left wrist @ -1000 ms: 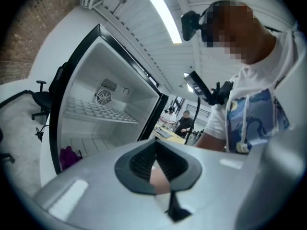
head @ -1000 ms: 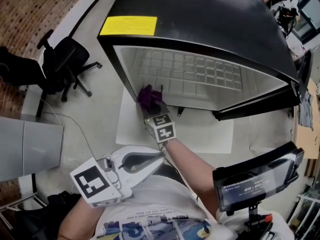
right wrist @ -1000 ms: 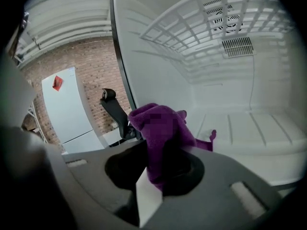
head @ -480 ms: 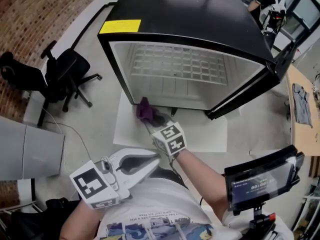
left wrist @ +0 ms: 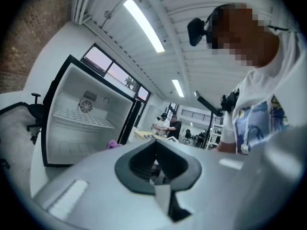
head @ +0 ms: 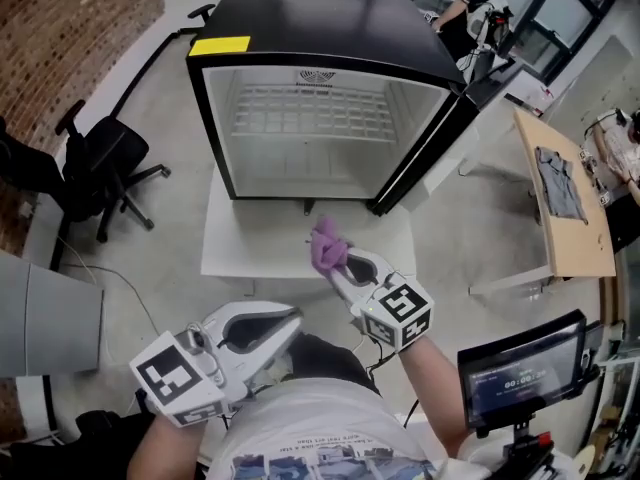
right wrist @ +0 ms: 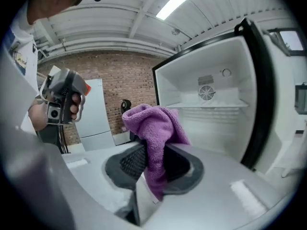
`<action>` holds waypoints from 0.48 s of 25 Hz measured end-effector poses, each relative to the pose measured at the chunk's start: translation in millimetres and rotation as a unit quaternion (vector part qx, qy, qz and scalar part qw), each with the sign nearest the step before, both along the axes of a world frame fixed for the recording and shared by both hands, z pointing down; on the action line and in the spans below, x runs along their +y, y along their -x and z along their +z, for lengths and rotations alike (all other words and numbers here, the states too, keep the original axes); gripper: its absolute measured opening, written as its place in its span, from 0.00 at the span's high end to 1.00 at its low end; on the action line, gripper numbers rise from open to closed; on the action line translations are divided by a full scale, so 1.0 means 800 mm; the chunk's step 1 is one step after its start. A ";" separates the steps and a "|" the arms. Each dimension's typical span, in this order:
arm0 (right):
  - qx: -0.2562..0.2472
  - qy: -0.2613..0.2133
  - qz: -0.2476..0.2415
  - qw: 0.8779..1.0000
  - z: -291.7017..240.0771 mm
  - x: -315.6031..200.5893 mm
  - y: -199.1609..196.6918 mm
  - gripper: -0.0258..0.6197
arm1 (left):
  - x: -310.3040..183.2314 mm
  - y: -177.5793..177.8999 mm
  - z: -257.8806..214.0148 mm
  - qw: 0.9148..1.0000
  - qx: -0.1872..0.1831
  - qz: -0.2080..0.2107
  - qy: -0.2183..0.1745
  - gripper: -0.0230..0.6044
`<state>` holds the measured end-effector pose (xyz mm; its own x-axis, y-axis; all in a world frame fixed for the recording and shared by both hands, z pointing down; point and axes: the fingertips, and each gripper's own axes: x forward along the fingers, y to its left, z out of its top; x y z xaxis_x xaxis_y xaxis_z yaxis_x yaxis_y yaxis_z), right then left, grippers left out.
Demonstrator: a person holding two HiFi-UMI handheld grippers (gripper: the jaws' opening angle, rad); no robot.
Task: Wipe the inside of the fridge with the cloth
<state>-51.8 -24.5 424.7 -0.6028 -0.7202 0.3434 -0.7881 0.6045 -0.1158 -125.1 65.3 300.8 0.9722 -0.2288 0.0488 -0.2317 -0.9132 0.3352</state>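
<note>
Room: workshop floor [head: 150, 258].
Fridge [head: 330, 23]: open, ahead of right tongs [head: 336, 262], apart.
Right tongs: pinching purple cloth [head: 325, 243].
Left tongs [head: 292, 320]: together, empty.

Head view: we look steeply down from above our own chest, with the open fridge [head: 320, 18] on the floor well ahead. The left gripper [head: 290, 320] and right gripper [head: 335, 266] sit near us, low in frame.
Left gripper view: we sit low on that gripper, looking along its jaws and tilted upward. The fridge is off to the left and the ceiling lights [left wrist: 144, 18] are overhead.
Right gripper view: we look along its jaws from close behind the cloth [right wrist: 156, 128]. The fridge interior is to the right and the brick wall [right wrist: 124, 80] to the left.
Shared: we see the fridge and the cloth in all three views. The right gripper view also shows the left gripper.
</note>
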 end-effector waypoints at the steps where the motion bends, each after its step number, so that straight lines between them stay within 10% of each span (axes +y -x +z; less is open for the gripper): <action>1: 0.006 -0.005 0.014 1.000 -0.010 0.012 -0.024 0.84 | 0.007 -0.006 -0.003 1.000 0.005 0.003 -0.002 0.96; 12: 0.020 -0.096 0.032 0.995 -0.148 0.023 -0.191 0.84 | 0.021 -0.096 -0.024 0.998 0.000 0.035 -0.056 0.96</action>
